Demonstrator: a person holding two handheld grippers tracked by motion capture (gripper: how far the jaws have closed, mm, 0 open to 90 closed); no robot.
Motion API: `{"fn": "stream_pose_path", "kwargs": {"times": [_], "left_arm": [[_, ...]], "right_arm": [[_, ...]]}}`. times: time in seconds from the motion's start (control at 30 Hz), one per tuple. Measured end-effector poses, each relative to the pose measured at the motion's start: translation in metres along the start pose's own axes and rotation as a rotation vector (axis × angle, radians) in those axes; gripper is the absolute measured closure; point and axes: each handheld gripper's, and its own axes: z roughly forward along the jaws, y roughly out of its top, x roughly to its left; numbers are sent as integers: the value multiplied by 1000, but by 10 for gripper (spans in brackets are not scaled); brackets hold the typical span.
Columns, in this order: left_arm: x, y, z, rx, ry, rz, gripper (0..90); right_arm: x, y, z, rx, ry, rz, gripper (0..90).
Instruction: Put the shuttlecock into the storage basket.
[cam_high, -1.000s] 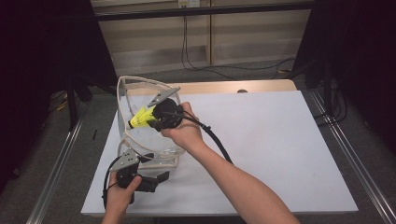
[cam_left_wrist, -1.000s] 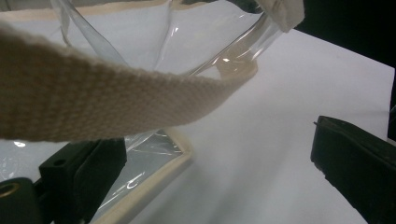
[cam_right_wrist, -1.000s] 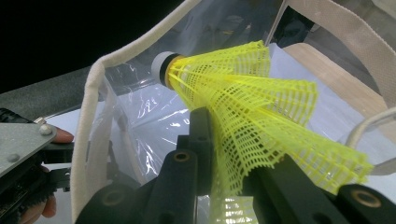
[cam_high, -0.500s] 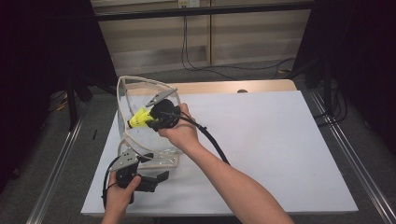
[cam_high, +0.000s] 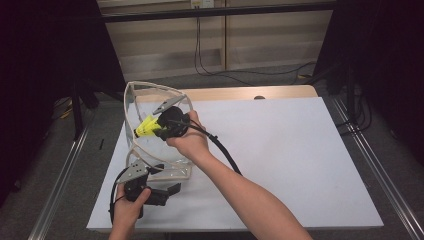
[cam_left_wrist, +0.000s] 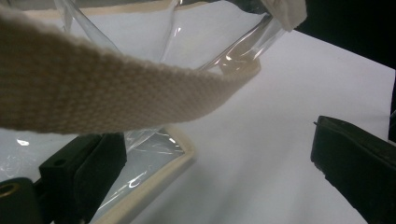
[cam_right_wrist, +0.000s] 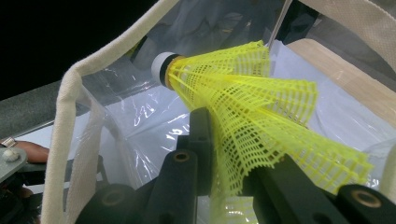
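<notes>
Here, on white table cover: clear plastic bag with cream webbing trim, standing open at about 9 o'clock of the table's middle, near the left edge.

Right gripper held just over the bag's mouth, pointing toward 9 o'clock in the high view. Jaws drawn in narrow and clamped on the mesh skirt of a yellow shuttlecock. In the right gripper view: skirt of shuttlecock pinched flat between the two black jaws, white cork tip aimed toward 11 o'clock, into the bag; trim of the bag's rim arcing over from 9 to 12 o'clock.

Left gripper low at 7 o'clock of the bag, at its base corner. In the left gripper view: jaws standing wide, well apart; left jaw lying against the bag's clear wall and cream bottom edge, right jaw over bare table cover, nothing pressed between. Cream webbing strap crossing the upper left, close to the lens.

Wooden table edge at 12 o'clock beyond the cover.
</notes>
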Motion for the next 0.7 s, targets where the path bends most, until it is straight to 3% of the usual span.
{"fn": "stream_pose_path", "kwargs": {"times": [0.7], "left_arm": [[1, 1, 0, 3, -15, 1, 36]], "right_arm": [[1, 4, 13, 7, 3, 5, 826]]}}
